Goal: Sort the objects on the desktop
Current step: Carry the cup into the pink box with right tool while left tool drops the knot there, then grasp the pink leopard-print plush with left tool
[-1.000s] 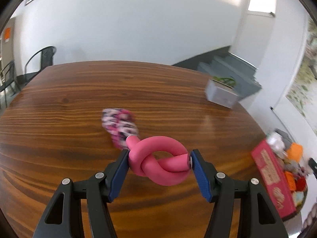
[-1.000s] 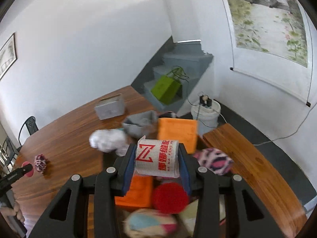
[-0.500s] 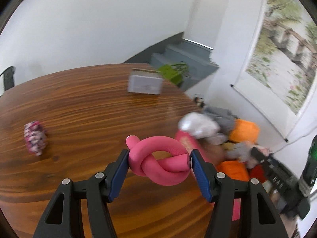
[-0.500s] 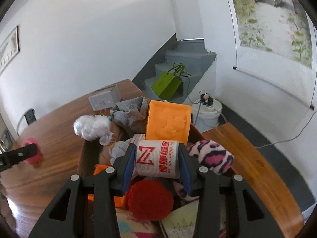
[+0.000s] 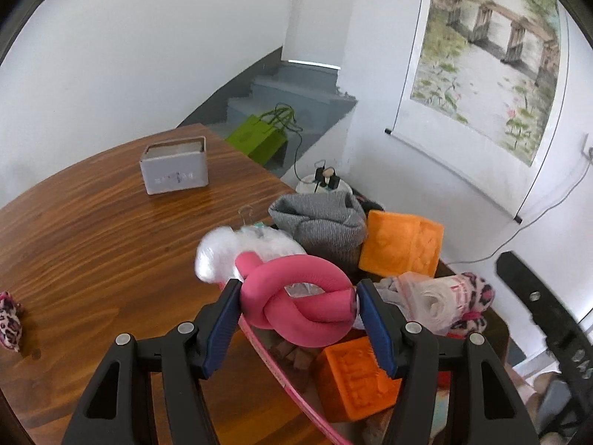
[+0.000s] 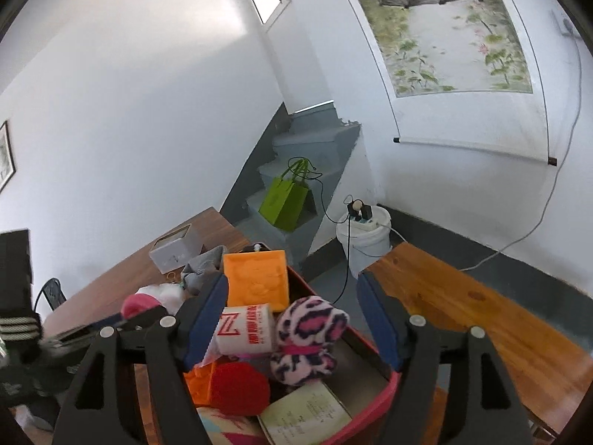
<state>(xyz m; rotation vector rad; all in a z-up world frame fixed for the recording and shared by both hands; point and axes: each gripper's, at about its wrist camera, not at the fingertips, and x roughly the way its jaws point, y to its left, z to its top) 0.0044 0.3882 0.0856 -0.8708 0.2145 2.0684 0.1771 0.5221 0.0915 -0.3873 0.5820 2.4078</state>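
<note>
Left wrist view: left gripper clenched on a knotted pink foam tube, blue pads pressing both ends, held above the near rim of a pink bin piled with stuff. Beyond the knot at 12 o'clock: white plastic bag, grey knit cloth; orange foam block at 1 o'clock. Leopard-print plush lies on the wooden table at 9 o'clock. Grey box at 11 o'clock, well apart.

Right wrist view: right gripper jaws released, wide apart, empty, above the bin. White printed roll lies in the bin just beside a pink leopard plush, red pompom at 7 o'clock.
</note>
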